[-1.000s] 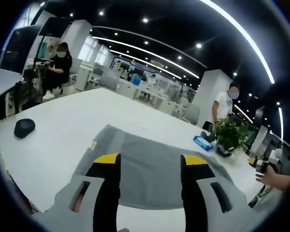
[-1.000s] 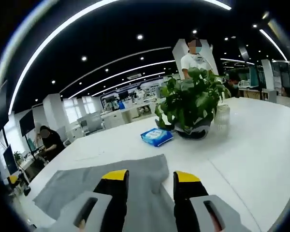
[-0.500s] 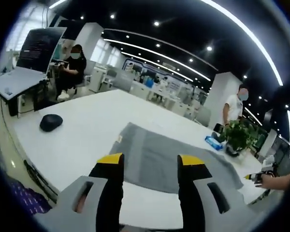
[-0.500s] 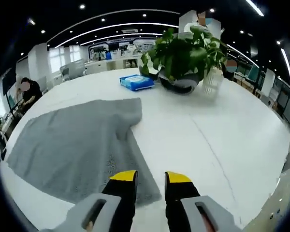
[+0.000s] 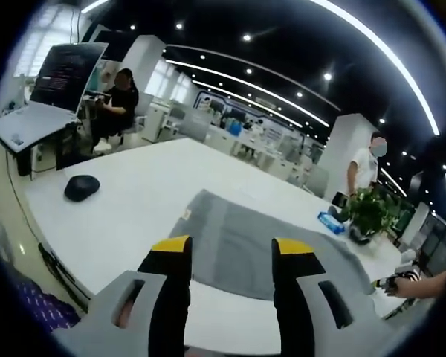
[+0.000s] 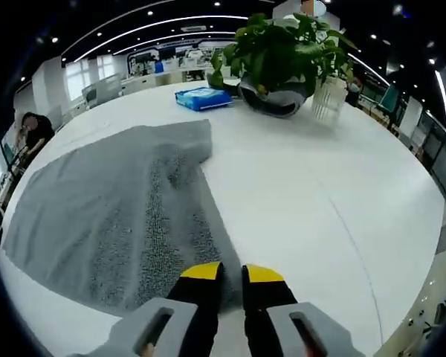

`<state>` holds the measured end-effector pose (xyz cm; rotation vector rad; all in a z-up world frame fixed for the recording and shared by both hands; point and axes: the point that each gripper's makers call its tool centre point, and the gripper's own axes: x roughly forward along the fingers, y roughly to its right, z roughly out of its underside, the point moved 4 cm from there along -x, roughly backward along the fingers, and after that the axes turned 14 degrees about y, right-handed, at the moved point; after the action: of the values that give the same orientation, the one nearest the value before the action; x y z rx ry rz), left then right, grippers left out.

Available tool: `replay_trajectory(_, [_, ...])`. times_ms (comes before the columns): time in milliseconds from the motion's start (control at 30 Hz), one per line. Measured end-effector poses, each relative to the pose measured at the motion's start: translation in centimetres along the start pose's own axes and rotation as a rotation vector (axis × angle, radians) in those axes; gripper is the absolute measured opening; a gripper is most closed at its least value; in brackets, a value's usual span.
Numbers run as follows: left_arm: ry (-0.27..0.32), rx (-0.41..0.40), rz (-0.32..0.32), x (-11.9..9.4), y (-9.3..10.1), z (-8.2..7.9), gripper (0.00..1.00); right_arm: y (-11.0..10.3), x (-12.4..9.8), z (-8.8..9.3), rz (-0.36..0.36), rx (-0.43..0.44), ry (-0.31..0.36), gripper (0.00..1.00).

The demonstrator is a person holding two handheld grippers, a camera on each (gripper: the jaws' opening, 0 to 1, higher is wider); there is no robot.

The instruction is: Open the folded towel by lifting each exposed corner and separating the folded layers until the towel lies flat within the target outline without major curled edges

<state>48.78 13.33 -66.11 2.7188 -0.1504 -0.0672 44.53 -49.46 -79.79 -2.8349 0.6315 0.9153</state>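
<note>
Two grippers: working over one grey towel [image 6: 111,208] on the worktop [image 6: 320,193].
Right gripper [image 6: 233,272]: nearer, jaws narrowing over the towel's near corner; grip unclear.
Left gripper [image 5: 230,247]: hovering open, towel ahead.

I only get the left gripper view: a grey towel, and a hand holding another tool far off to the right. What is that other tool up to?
Observer: In the right gripper view, the right gripper sits at the towel's near corner, fingers almost together. I cannot tell whether cloth is pinched.
Operator: Does the towel lie flat there?
Observer: Not quite. A rumpled ridge runs up it from that corner.
Operator: Anything next to the plant?
Observer: A clear ribbed glass stands beside the plant.
</note>
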Motion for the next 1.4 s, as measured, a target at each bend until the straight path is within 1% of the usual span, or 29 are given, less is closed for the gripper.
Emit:
replay_trajectory(33, [0.002, -0.001, 0.001, 0.0, 0.0, 0.0, 0.42, 0.3, -0.3, 0.2, 0.008, 0.019, -0.001, 0.07])
replay_trajectory(100, [0.004, -0.011, 0.007, 0.0, 0.2, 0.1, 0.42, 0.3, -0.7, 0.4, -0.002, 0.066, -0.004, 0.08])
replay_trajectory(133, [0.002, -0.012, 0.009, 0.0, 0.2, 0.2, 0.42, 0.4, -1.2, 0.1, -0.010, 0.074, 0.011, 0.09])
replay_trajectory(167, [-0.001, -0.012, 0.012, 0.1, 0.2, 0.2, 0.43, 0.2, -1.4, -0.7, -0.030, 0.078, 0.080, 0.12])
replay_trajectory(200, [-0.003, -0.011, 0.016, 0.1, 0.2, 0.3, 0.43, -0.1, -2.0, -1.9, -0.045, 0.098, 0.171, 0.15])
replay_trajectory(233, [-0.002, -0.007, 0.021, 0.2, 0.3, 0.3, 0.44, -0.4, -2.6, -2.7, -0.064, 0.115, 0.221, 0.19])
replay_trajectory(267, [0.000, -0.003, 0.023, 0.3, 0.4, 0.3, 0.45, -0.9, -3.5, -3.7, -0.092, 0.148, 0.289, 0.24])
replay_trajectory(300, [0.003, 0.001, 0.026, 0.5, 0.5, 0.3, 0.47, -1.2, -4.0, -4.2, -0.104, 0.173, 0.331, 0.29])
replay_trajectory(333, [0.003, 0.007, 0.033, 0.8, 0.7, 0.4, 0.49, -1.6, -4.6, -4.8, -0.124, 0.192, 0.367, 0.36])
replay_trajectory(367, [0.004, 0.015, 0.037, 1.1, 0.9, 0.5, 0.54, -2.1, -5.2, -5.6, -0.163, 0.205, 0.415, 0.43])
replay_trajectory(400, [0.002, 0.033, 0.045, 1.5, 1.2, 0.6, 0.59, -2.5, -5.6, -6.1, -0.193, 0.224, 0.437, 0.50])
replay_trajectory(433, [-0.005, 0.044, 0.049, 1.8, 1.4, 0.7, 0.64, -2.9, -6.3, -6.7, -0.215, 0.249, 0.467, 0.60])
replay_trajectory(467, [-0.009, 0.067, 0.066, 2.2, 1.8, 0.9, 0.69, -3.0, -6.5, -6.9, -0.217, 0.254, 0.477, 0.66])
replay_trajectory(500, [-0.007, 0.082, 0.078, 2.5, 2.1, 0.9, 0.71, -3.1, -7.1, -7.5, -0.220, 0.260, 0.511, 0.70])
replay_trajectory(533, [-0.006, 0.096, 0.090, 2.7, 2.3, 1.0, 0.74, -3.4, -7.7, -7.8, -0.225, 0.263, 0.530, 0.74])
replay_trajectory(600, [-0.003, 0.135, 0.122, 3.3, 2.8, 1.2, 0.84, -3.8, -8.5, -8.1, -0.226, 0.255, 0.542, 0.82])
replay_trajectory(633, [0.009, 0.157, 0.138, 3.6, 3.0, 1.2, 0.88, -4.1, -8.9, -8.5, -0.214, 0.248, 0.572, 0.88])
replay_trajectory(667, [0.005, 0.164, 0.145, 3.8, 3.1, 1.3, 0.93, -4.2, -9.2, -8.9, -0.206, 0.242, 0.599, 0.92])
replay_trajectory(700, [-0.009, 0.175, 0.159, 3.9, 3.3, 1.4, 0.98, -4.3, -9.4, -9.4, -0.201, 0.236, 0.634, 0.97])
replay_trajectory(733, [-0.023, 0.176, 0.184, 4.0, 3.6, 1.5, 0.99, -4.3, -9.4, -9.6, -0.185, 0.236, 0.662, 1.00])
replay_trajectory(800, [-0.027, 0.216, 0.186, 4.2, 3.6, 1.4, 0.99, -4.4, -9.4, -9.3, -0.186, 0.240, 0.647, 1.00])
replay_trajectory(867, [-0.019, 0.223, 0.176, 4.2, 3.5, 1.2, 0.99, -4.2, -9.4, -9.0, -0.171, 0.232, 0.649, 1.00])
replay_trajectory(933, [-0.003, 0.204, 0.166, 4.3, 3.5, 1.1, 0.99, -4.0, -9.4, -9.0, -0.168, 0.250, 0.653, 1.00])
replay_trajectory(1000, [-0.002, 0.198, 0.174, 4.0, 3.6, 1.3, 0.99, -4.1, -9.5, -9.1, -0.171, 0.258, 0.661, 1.00])
replay_trajectory(1100, [-0.011, 0.216, 0.191, 3.7, 3.8, 1.8, 0.99, -4.3, -9.4, -9.0, -0.173, 0.233, 0.654, 1.00])
replay_trajectory(1133, [-0.016, 0.209, 0.200, 3.7, 4.0, 2.0, 0.99, -4.4, -9.4, -9.0, -0.177, 0.233, 0.650, 1.00])
replay_trajectory(1200, [-0.021, 0.194, 0.200, 3.5, 4.1, 2.3, 0.99, -4.5, -9.3, -8.8, -0.186, 0.235, 0.641, 1.00])
replay_trajectory(1400, [-0.011, 0.166, 0.198, 3.2, 4.3, 2.1, 0.99, -4.8, -9.6, -8.9, -0.194, 0.210, 0.647, 1.00])
